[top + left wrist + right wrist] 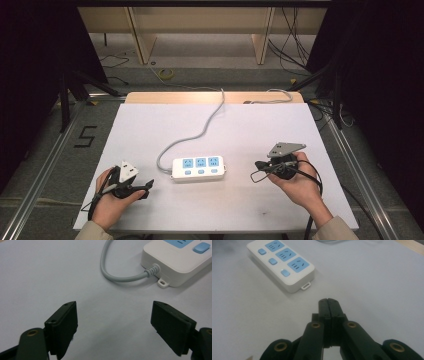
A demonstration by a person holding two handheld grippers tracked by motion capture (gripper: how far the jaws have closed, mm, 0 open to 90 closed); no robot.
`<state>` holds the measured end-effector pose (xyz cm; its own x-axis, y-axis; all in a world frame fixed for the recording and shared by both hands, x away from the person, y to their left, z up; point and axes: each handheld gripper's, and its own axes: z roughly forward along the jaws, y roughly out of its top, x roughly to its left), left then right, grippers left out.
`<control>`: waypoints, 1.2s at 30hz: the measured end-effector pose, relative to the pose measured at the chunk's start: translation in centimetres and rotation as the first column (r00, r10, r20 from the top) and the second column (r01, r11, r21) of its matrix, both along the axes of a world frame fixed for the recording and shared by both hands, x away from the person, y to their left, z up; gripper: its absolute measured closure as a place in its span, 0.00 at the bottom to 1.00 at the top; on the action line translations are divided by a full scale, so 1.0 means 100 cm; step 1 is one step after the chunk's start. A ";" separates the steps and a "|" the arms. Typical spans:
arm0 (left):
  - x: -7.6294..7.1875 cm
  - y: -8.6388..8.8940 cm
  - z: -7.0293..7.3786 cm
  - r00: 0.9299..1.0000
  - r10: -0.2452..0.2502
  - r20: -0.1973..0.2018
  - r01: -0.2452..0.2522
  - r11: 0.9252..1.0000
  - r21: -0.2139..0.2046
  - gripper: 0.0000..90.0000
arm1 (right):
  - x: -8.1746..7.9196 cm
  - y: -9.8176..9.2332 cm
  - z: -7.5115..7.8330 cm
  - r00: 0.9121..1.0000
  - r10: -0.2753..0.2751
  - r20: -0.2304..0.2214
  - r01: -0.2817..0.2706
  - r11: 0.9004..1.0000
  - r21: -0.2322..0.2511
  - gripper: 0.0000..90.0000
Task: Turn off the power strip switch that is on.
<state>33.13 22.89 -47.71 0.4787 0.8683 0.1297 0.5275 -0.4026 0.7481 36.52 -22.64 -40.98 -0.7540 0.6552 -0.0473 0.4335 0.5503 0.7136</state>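
A white power strip [198, 168] with three blue sockets and blue switches lies in the middle of the white table [150, 125]. Its grey cable [202, 131] runs off the far edge. The strip's cable end [175, 262] appears at the top right of the left gripper view, and the whole strip [280, 265] lies ahead of the right gripper. My left gripper [147, 186] rests at the near left, open, with nothing between its pads [63, 326]. My right gripper [259, 165] sits at the near right, shut with nothing in it, tips [328, 302] pointing toward the strip.
The table's wooden far edge [175, 97] shows behind the white sheet. Cables lie on the floor beyond, among black stands. A number 5 [85, 136] is marked on the floor at the left. Bare table surface lies between each gripper and the strip.
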 end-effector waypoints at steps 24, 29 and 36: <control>0.000 0.000 0.001 1.000 0.001 0.001 -0.001 1.000 0.000 0.24 | 0.003 0.011 0.002 1.000 0.024 -0.006 -0.024 1.000 -0.009 1.00; 0.000 0.000 0.001 1.000 0.000 0.001 0.000 1.000 0.000 0.24 | 0.003 0.013 0.003 1.000 0.029 -0.007 -0.030 1.000 -0.010 1.00; 0.000 0.000 0.001 1.000 0.000 0.002 0.000 1.000 0.000 0.24 | 0.004 0.016 0.003 0.999 0.035 -0.007 -0.035 0.999 -0.012 1.00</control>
